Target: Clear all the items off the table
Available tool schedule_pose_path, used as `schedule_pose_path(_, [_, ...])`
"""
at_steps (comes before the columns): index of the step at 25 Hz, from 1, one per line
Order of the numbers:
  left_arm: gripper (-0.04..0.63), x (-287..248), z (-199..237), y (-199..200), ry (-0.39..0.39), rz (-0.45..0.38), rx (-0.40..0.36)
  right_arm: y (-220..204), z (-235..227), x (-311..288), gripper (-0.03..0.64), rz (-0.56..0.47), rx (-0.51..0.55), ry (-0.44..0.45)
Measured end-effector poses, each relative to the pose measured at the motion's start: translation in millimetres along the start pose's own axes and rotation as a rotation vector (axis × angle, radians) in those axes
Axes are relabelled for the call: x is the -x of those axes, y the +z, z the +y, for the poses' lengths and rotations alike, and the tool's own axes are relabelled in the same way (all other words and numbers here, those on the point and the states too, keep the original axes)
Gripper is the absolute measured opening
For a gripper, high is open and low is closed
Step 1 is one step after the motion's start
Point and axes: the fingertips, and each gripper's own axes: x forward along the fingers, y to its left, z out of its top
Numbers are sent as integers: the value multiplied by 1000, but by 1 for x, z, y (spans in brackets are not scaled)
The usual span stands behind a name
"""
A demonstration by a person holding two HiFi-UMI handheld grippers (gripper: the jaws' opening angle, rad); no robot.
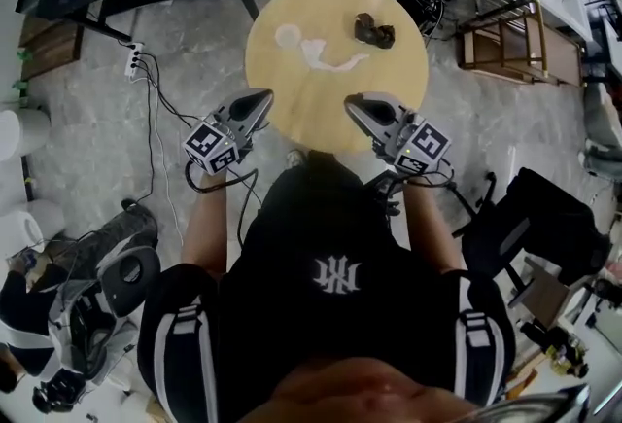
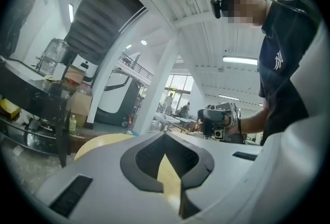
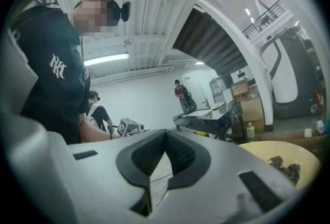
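person's dark shirt (image 1: 321, 217) first; beyond it the left tongs (image 1: 264, 100) and right tongs (image 1: 350, 104) hover closed, empty, at the table (image 1: 292, 124) edge. dark bundle (image 1: 374, 30) and white scraps (image 1: 316, 52) lie farther in. approach step, likely; next, open and reach.

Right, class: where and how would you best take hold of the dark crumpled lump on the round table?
Probably pinch the dark crumpled lump across its raised middle, coming in from the near side with the right hand-held gripper, the closer one. The lump lies low and irregular on the round table and has no handle. The shut jaws must open first.
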Motion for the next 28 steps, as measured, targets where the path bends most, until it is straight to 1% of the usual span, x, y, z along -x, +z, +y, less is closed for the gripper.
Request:
schedule_pose_path(5, [14, -22, 12, -1, 36, 13, 42, 5, -30, -9, 3, -16, -15, 62])
schedule_pose_path(9, [14, -42, 24, -5, 67, 52, 21, 13, -53, -8, 3, -43, -16, 111])
schedule_pose_path(12, [14, -59, 38, -9, 110, 96, -13, 18, -74, -7, 3, -96, -24, 141])
schedule_pose_path(17, [15, -63, 64, -28, 200, 123, -16, -1, -90, -18, 3, -68, -47, 169])
schedule_pose_path(20, [19, -62, 85, -45, 234, 142, -9, -12, -94, -30, 3, -70, -73, 175])
schedule_pose_path(23, [79, -64, 108, -66, 236, 163, -19, -36, -103, -42, 3, -20, -75, 168])
schedule_pose_path(25, [83, -68, 122, -82, 234, 184, -39, -50, -112, -50, 3, 4, -61, 151])
schedule_pose_path(26, [116, -70, 130, -90, 233, 199, -48, -54, -116, -54, 3, 11, -56, 142])
schedule_pose_path(27, [168, -71, 137, -98, 232, 212, -54, -58, -120, -58, 3, 13, -51, 132])
schedule_pose_path(28, [207, -73, 145, -105, 232, 219, -60, -61, -125, -63, 3, 11, -47, 124])
